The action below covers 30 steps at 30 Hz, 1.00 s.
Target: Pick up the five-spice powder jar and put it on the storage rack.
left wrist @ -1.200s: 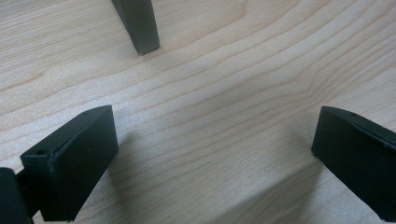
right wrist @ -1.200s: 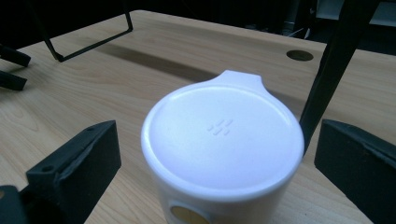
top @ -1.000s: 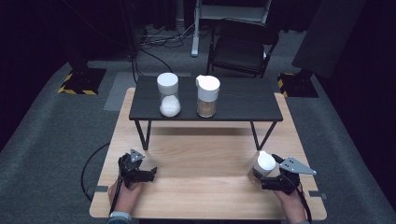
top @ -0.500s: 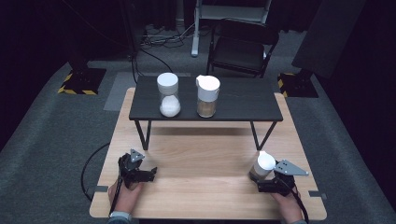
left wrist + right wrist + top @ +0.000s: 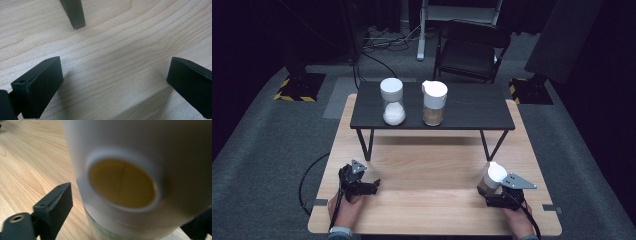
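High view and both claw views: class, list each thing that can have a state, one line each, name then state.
Left claw: open, holding nothing, low over the wooden table.
Right claw: around the white-lidded jar; grip not clear.
White-lidded jar: upright on the wooden table, lid on.
Jar of white powder: upright on the black shelf, lidded.
Jar of brown powder: upright, lidded.

Left gripper (image 5: pixel 371 186): black, blocky jaws with small screw holes, grey three-cornered top plate, black trailing cable. Right gripper (image 5: pixel 490 194): same build, brass-coloured insert.
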Each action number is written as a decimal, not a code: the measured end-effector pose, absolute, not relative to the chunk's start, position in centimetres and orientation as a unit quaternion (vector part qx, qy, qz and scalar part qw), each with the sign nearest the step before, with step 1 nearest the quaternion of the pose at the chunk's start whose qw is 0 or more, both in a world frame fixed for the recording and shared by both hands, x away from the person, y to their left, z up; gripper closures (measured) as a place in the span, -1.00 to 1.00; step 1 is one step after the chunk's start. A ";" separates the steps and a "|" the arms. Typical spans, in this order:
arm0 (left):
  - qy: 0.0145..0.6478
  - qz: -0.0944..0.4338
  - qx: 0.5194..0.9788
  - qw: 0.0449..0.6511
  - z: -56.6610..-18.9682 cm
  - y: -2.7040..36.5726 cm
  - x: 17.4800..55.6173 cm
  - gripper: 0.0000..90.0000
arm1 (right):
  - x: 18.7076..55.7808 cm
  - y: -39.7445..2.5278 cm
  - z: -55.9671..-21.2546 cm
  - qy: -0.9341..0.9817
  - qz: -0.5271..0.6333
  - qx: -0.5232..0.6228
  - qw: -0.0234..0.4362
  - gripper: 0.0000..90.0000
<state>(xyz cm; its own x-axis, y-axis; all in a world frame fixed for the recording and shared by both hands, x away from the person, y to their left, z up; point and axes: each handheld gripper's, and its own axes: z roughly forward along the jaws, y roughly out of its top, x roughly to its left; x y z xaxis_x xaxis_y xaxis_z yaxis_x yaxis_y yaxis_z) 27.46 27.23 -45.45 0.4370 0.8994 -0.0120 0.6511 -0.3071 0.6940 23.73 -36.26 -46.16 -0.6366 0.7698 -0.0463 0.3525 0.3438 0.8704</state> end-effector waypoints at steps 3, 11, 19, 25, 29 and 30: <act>0.494 0.194 0.785 0.320 -45.5 27.2 27.5 -1.00 | 23.8 -36.4 -46.3 0.787 0.448 0.357 0.232 -0.61; 0.494 0.194 0.785 0.320 -45.5 27.2 27.5 -1.00 | 24.1 -36.6 -46.6 0.793 0.440 0.355 0.228 -0.45; 0.493 0.194 0.785 0.320 -45.4 27.2 27.5 -1.00 | 24.1 -36.8 -46.8 0.790 0.442 0.359 0.227 -0.34; 0.494 0.194 0.785 0.320 -45.5 27.2 27.5 -1.00 | 24.2 -36.8 -46.6 0.791 0.441 0.360 0.225 -0.33; 0.494 0.194 0.785 0.320 -45.5 27.2 27.5 -1.00 | 24.3 -36.7 -46.4 0.793 0.439 0.360 0.222 -0.33; 0.494 0.194 0.785 0.320 -45.5 27.2 27.5 -1.00 | 24.3 -36.7 -46.3 0.793 0.438 0.360 0.221 -0.33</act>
<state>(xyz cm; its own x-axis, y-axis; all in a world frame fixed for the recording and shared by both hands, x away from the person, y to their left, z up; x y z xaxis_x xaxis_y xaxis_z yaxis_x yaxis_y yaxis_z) 27.46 27.24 -45.45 0.4373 0.8992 -0.0117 0.6509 -0.3075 0.6941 24.32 -36.69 -46.33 -0.6430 0.7651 -0.0339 0.3783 0.3558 0.8546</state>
